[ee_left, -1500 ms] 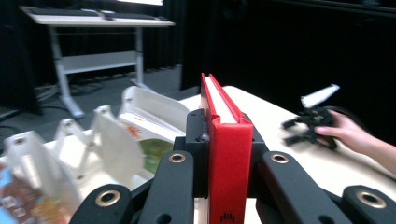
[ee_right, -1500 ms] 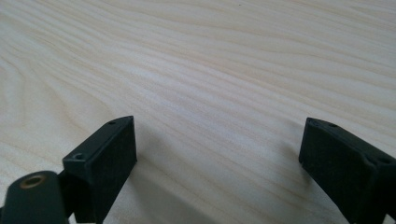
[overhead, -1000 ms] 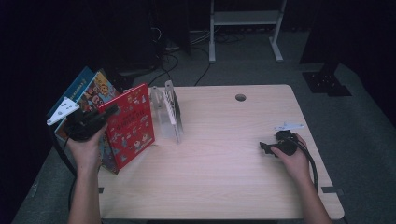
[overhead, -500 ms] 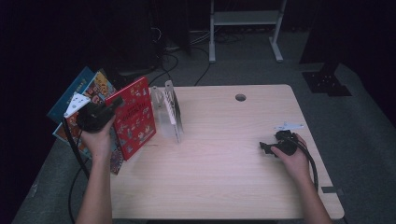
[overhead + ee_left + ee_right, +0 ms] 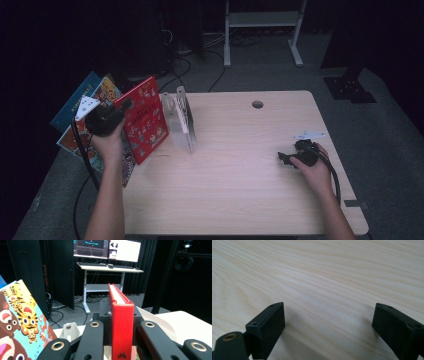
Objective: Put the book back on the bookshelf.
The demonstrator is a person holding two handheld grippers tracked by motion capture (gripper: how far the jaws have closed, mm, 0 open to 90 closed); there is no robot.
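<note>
Red book (image 5: 144,119) clamped at spine in left tool (image 5: 111,116); keep upright, steer toward rack (image 5: 181,120) ahead. Right tool (image 5: 284,159) wide open, empty, resting on desk (image 5: 240,190).

Your work surface is a pale wooden table (image 5: 240,185) with a round cable hole (image 5: 257,104) near its far edge. A clear book stand (image 5: 181,117) sits upright on the table's left part. At the left edge, picture books (image 5: 90,105) lie overhanging the tabletop, their bright covers facing up. Your right hand (image 5: 315,167) rests on the wood at the right side, and the right gripper (image 5: 292,157) lies low over it, the grain running beneath its spread jaws.
</note>
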